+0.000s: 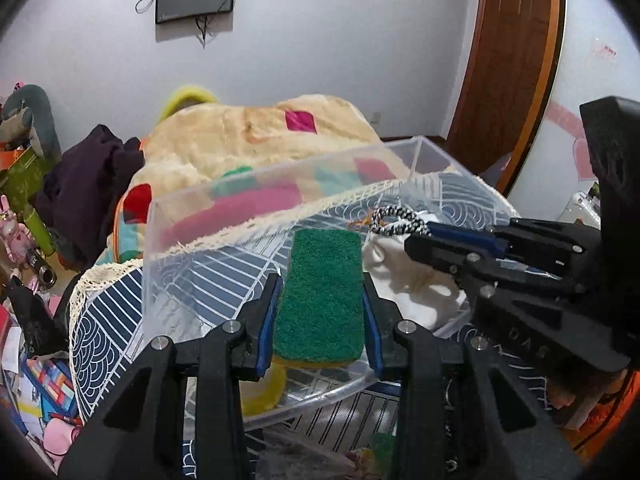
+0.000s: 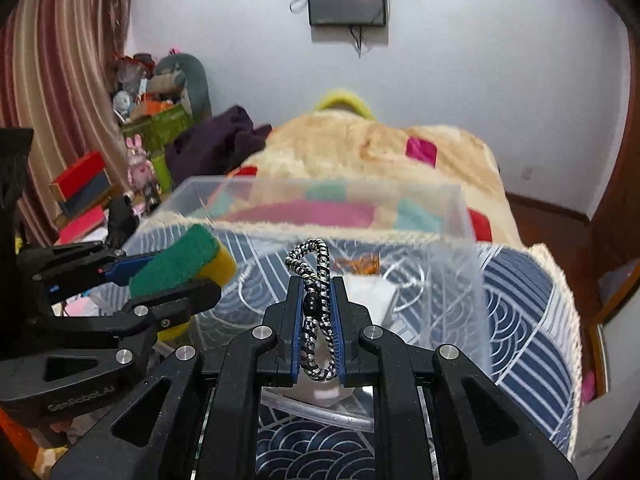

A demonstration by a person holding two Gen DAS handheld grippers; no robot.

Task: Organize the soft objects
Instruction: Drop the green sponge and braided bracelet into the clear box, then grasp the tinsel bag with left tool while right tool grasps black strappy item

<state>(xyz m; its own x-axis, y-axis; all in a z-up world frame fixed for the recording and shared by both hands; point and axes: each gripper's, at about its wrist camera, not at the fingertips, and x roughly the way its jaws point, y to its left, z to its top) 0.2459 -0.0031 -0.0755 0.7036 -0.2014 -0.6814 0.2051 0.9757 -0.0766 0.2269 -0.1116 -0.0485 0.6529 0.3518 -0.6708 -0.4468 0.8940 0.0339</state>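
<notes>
My left claw (image 1: 320, 300) squeezes a green and yellow scrubbing sponge (image 1: 322, 296), held over the clear plastic box (image 1: 224, 224) so it can drop in. My right claw (image 2: 316, 304), just beside it, pinches a black and white braided rope loop (image 2: 314, 276) over the same box.

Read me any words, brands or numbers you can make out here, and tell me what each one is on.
"GenRobot.AI": embossed on the body of the left tool, seen from the right wrist.
"DAS": partial raised letters on the body of the right tool, seen from the left wrist; the rest is cut off.
Red marks on the wall: too blurred to read.
Boxes by the curtain: no legible print.
</notes>
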